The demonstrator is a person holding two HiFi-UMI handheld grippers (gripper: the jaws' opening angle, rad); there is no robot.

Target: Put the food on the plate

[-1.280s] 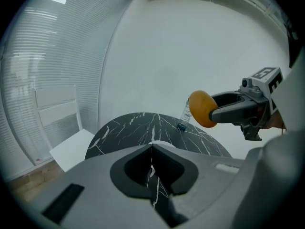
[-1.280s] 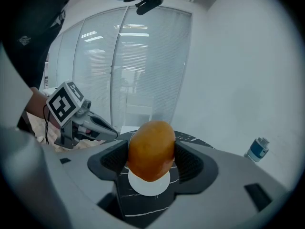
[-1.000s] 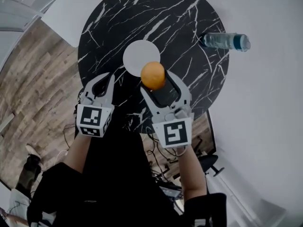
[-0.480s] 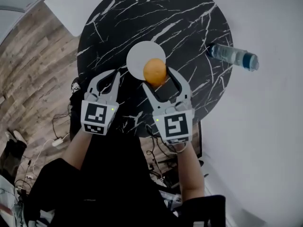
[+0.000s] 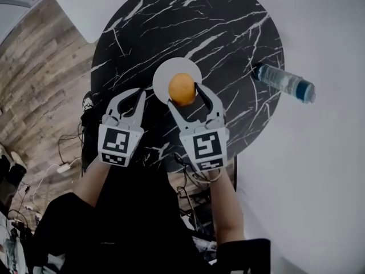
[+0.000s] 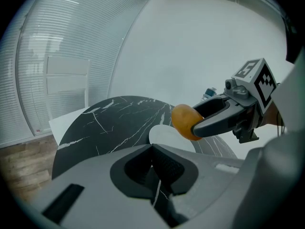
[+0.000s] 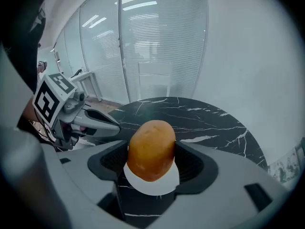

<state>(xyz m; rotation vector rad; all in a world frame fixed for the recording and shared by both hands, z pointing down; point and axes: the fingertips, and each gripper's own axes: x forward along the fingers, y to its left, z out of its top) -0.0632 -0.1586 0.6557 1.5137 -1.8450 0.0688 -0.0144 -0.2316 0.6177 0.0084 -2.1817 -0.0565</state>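
Grippers sit side by side over the near part of the table. Left gripper is the nearer one, marker cube toward the person. Its own view shows both fingers closed together with nothing between them. Right gripper is just beside it and a little further forward, fingers clamped on either side of the food, an orange-brown oval lump.

Right gripper view: food stands on end between the ribbed pads, with the white plate showing right below it. Head view puts the food over the plate's near-right edge. Left gripper view gives the side look the others lack: food at the right gripper's tip, seemingly held above the plate, contact not certain.

Plate lies near the middle of the round black marble table. Head view shows a clear water bottle at the table's right edge; upright or lying, can't tell. Wood floor is at left. Only the gripper views show the blinded glass wall beyond the table.
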